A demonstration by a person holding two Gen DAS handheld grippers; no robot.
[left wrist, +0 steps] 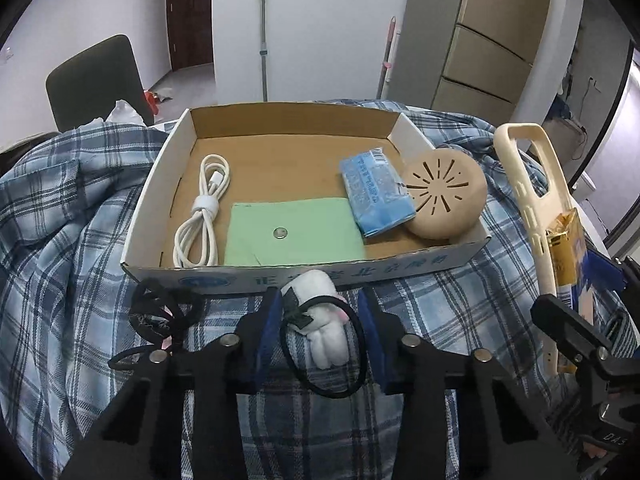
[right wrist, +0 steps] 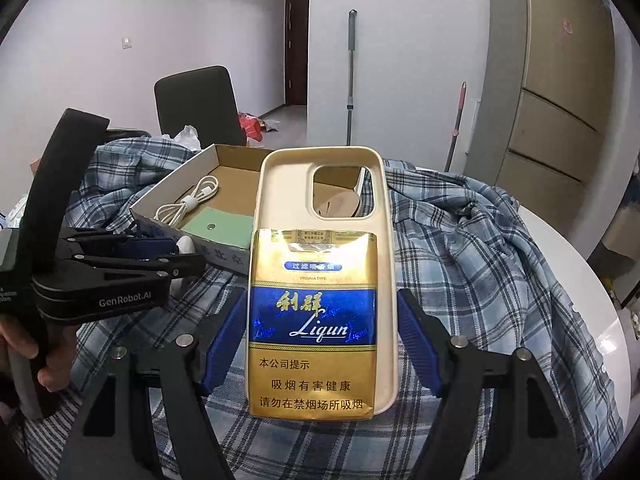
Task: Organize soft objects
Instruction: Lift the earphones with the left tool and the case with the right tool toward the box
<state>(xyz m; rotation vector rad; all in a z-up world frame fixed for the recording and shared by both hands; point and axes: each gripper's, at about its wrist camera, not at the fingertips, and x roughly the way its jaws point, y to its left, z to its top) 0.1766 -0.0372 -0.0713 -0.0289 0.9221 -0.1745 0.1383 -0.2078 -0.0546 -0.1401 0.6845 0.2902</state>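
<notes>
Cigarette pack [right wrist: 312,320] masking phone case [right wrist: 324,184] (partly)

Plaid-shirt-draped [right wrist: 480,248] white table [right wrist: 576,280]

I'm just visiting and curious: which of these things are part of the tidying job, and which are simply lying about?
Part of the job:
cardboard box
white plush hair tie
black hair tie
phone case
cigarette pack
white cable
green pouch
tissue pack
beige round piece

Just lying about:
chair
mop handle
cabinet
</notes>
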